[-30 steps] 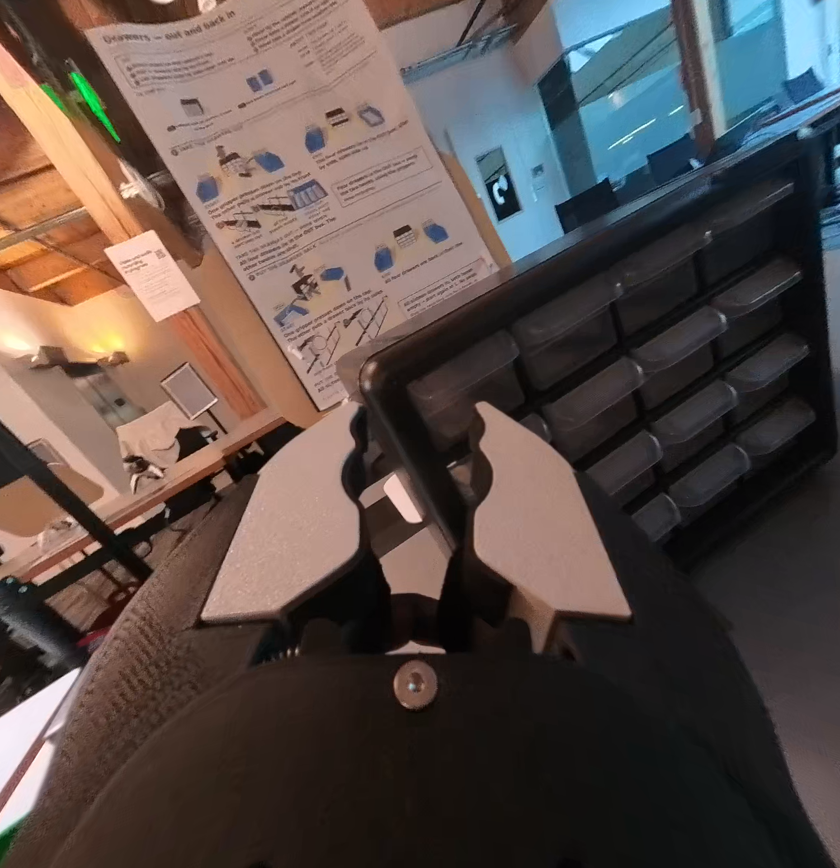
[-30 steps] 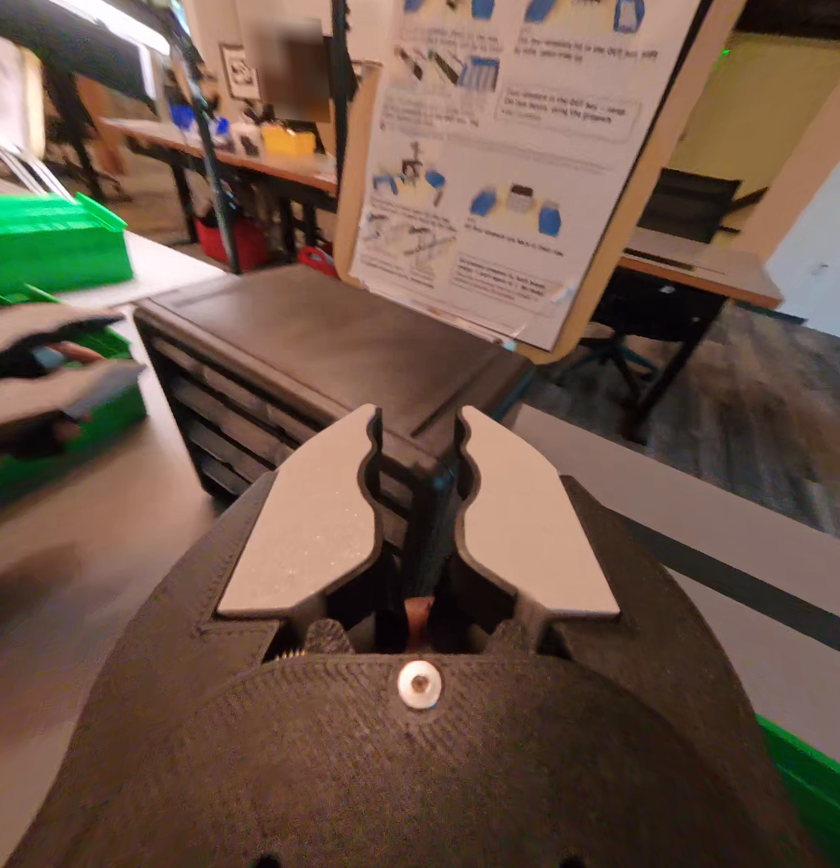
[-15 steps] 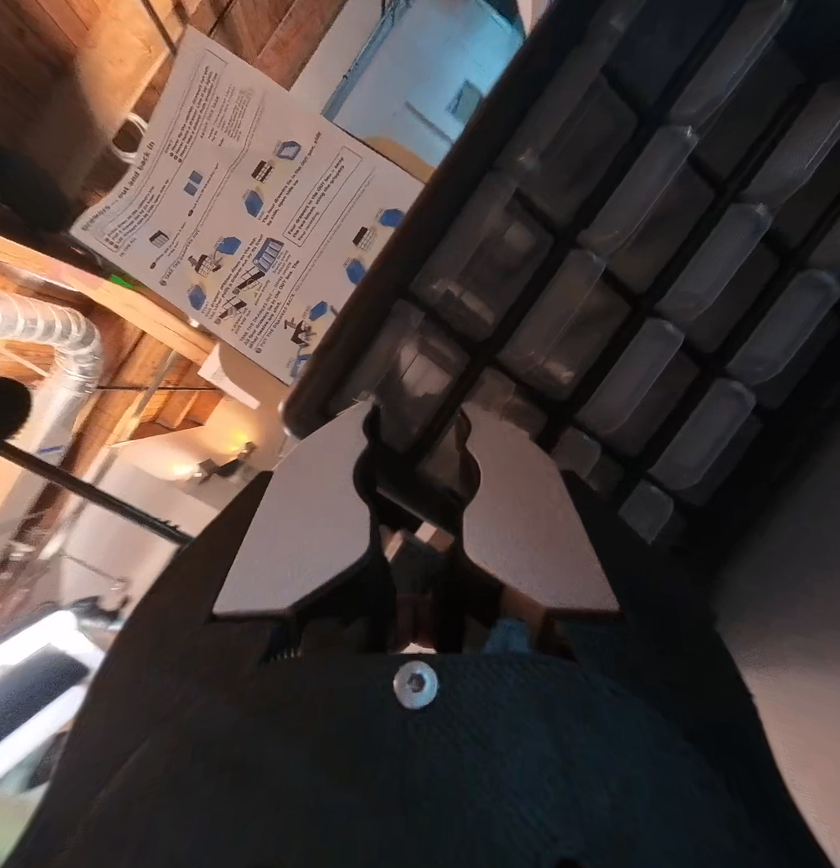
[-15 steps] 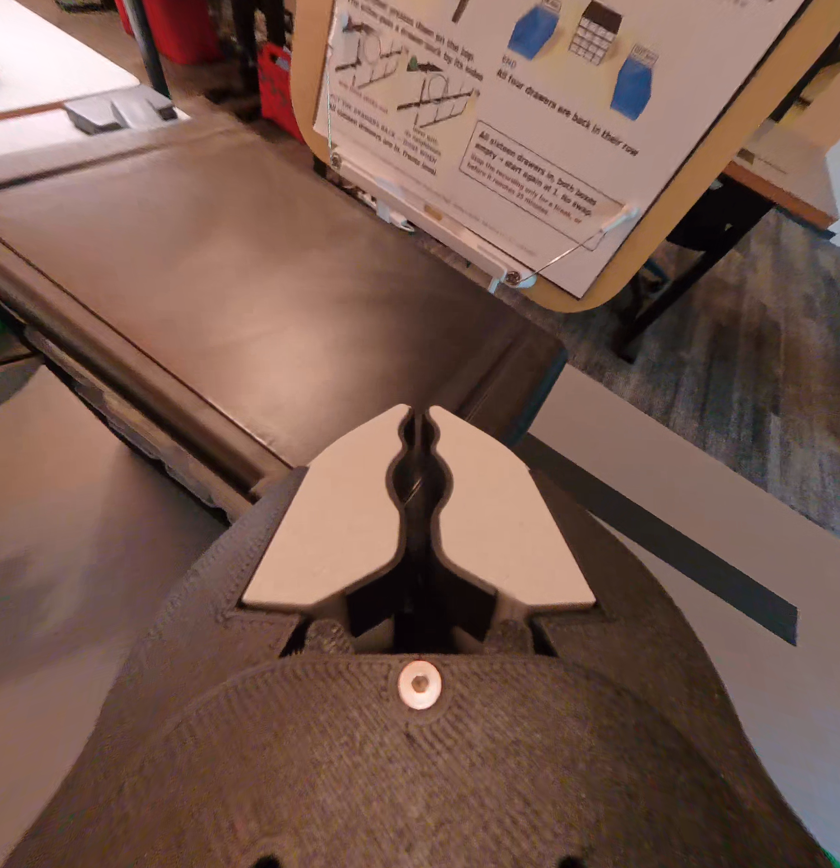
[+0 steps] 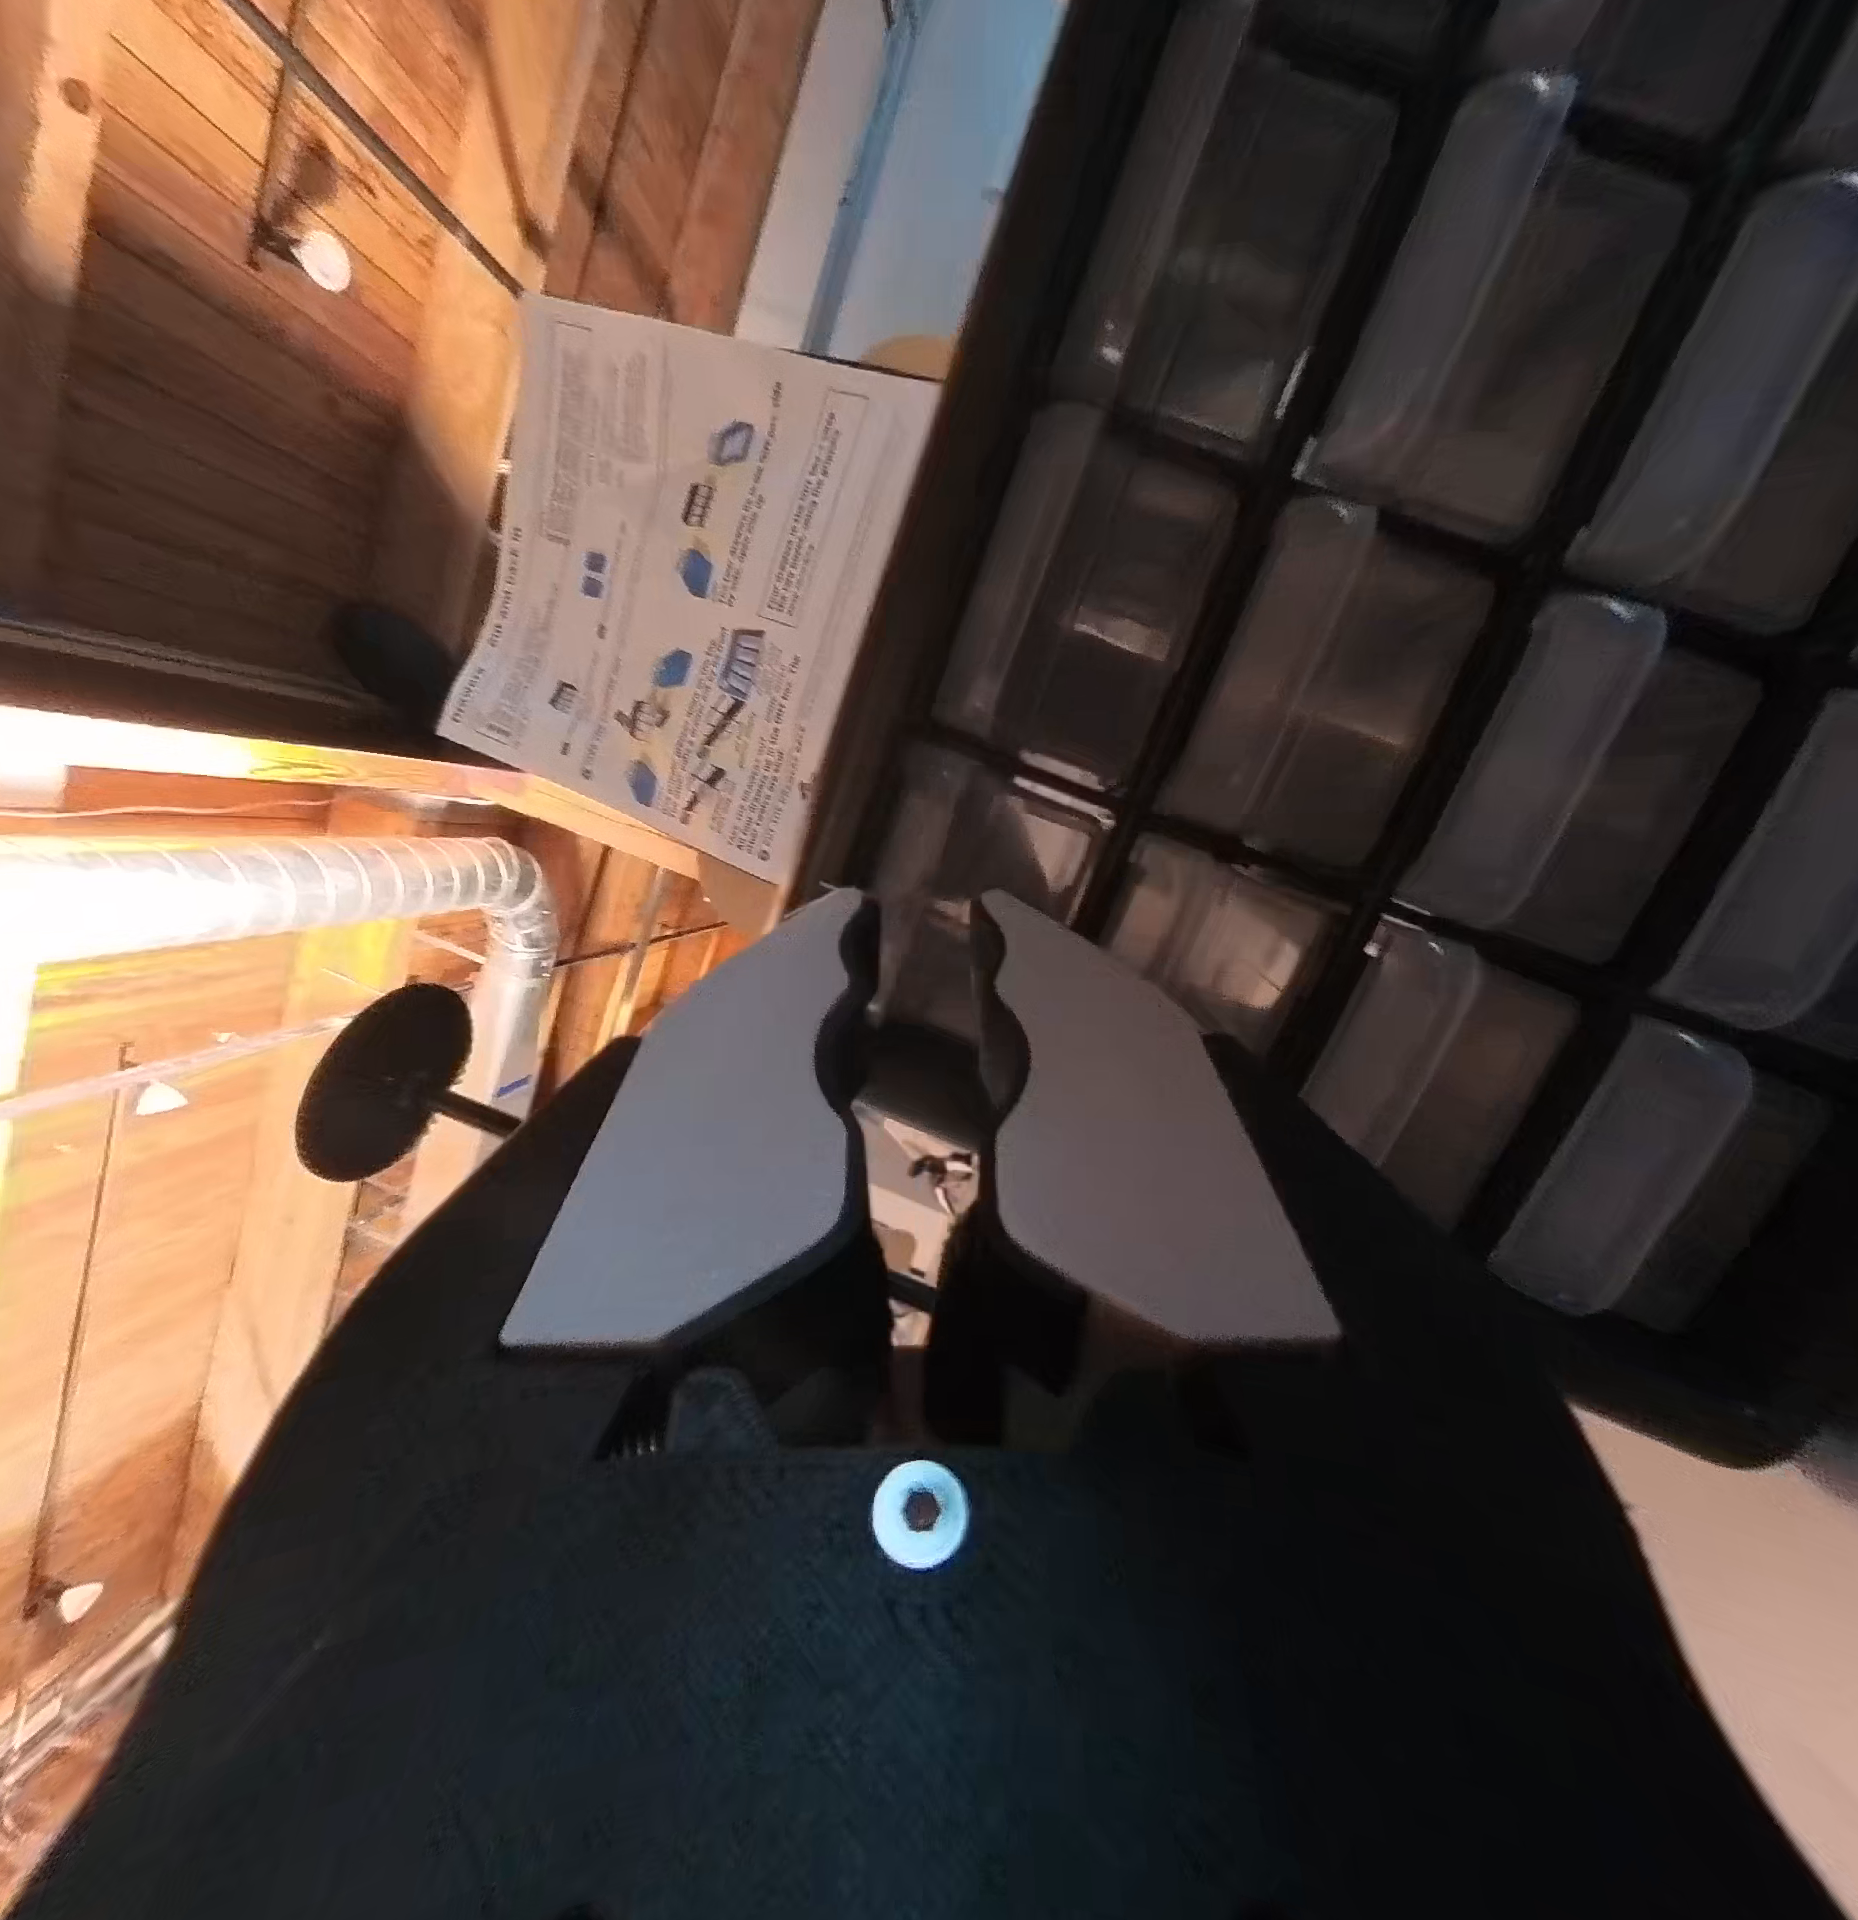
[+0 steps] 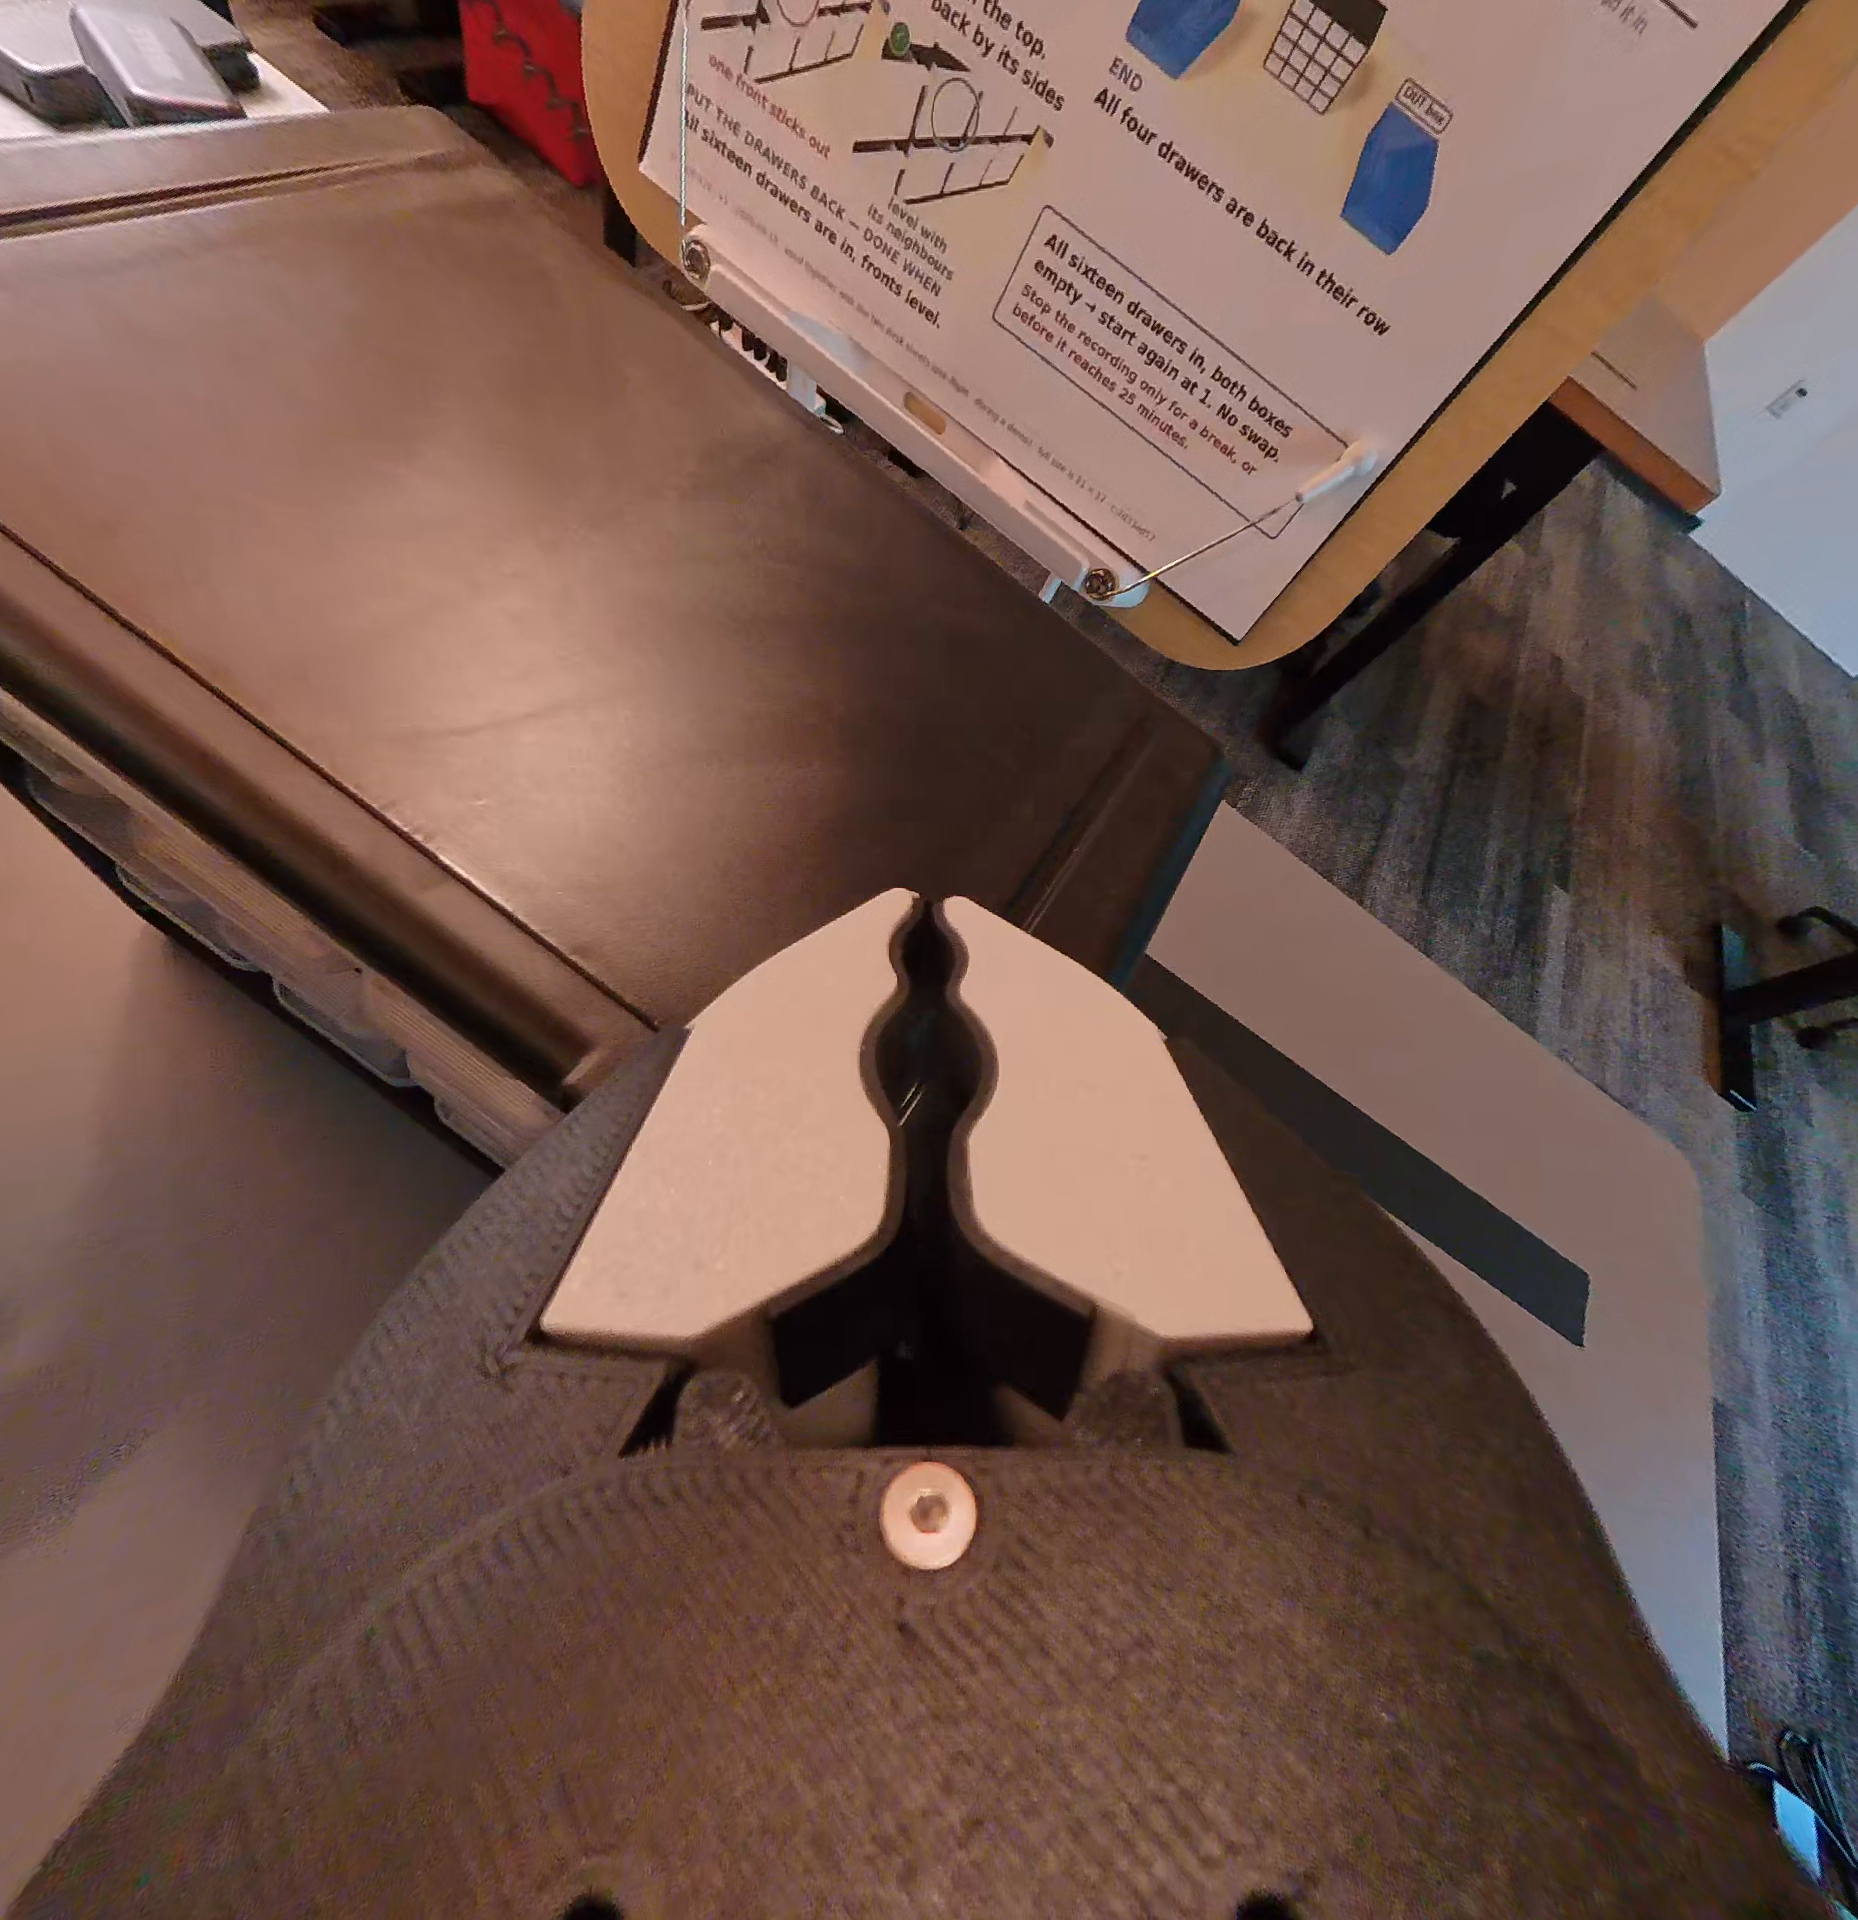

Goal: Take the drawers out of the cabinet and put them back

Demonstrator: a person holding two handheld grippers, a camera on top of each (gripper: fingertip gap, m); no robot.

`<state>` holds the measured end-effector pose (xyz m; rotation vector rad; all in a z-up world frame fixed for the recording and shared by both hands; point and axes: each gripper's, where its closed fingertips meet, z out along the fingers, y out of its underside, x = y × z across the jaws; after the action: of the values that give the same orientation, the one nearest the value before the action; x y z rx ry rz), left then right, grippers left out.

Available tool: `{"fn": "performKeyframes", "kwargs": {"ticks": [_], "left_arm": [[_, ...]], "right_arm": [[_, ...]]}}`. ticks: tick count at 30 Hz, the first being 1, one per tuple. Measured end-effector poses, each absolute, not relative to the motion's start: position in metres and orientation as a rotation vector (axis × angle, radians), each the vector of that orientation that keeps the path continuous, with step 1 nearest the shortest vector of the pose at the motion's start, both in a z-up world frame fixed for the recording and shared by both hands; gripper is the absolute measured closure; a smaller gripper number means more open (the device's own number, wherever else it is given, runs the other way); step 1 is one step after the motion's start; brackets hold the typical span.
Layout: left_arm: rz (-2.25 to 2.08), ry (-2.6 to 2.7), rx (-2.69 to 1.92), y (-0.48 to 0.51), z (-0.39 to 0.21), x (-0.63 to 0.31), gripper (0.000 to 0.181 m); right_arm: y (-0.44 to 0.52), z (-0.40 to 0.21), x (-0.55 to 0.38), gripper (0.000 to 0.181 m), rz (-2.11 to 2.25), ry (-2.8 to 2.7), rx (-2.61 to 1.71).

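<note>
The black cabinet (image 5: 1273,488) fills the right of the left wrist view, rolled steeply, with its clear drawers (image 5: 1320,675) all pushed in. My left gripper (image 5: 925,914) is at its lower left corner, jaws narrowed on the cabinet's side wall, which runs into the gap. In the right wrist view I look down on the cabinet's top (image 6: 489,520), with some drawer fronts (image 6: 312,997) below its front rim. My right gripper (image 6: 930,904) is over the front right corner, tips almost touching. Whether it pinches the rim is hidden.
An instruction poster on a wooden board (image 6: 1112,208) stands behind the cabinet and also shows in the left wrist view (image 5: 676,623). The grey table (image 6: 1424,1039) bears a black tape strip (image 6: 1372,1174), with carpet floor beyond. A silver duct (image 5: 281,894) and wooden ceiling are at left.
The left view has rolled steeply and come closer to the drawer fronts, and its jaws have narrowed. The right gripper went from open to shut and now looks down on the cabinet top.
</note>
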<state>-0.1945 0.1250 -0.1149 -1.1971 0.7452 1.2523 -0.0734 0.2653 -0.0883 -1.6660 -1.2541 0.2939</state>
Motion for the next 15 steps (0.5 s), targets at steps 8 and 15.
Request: {"fn": "performKeyframes", "kwargs": {"ticks": [8,15], "left_arm": [[1.427,0.757,-1.181,0.129,-0.111,-0.205,0.175],[1.420,0.781,-1.176,0.122,-0.111,-0.200,0.176]], "right_arm": [[0.265,-0.089,-0.073,0.180,0.309,-1.248,-1.672],[0.265,-0.089,-0.073,0.179,0.349,-1.249,-1.680]]}}
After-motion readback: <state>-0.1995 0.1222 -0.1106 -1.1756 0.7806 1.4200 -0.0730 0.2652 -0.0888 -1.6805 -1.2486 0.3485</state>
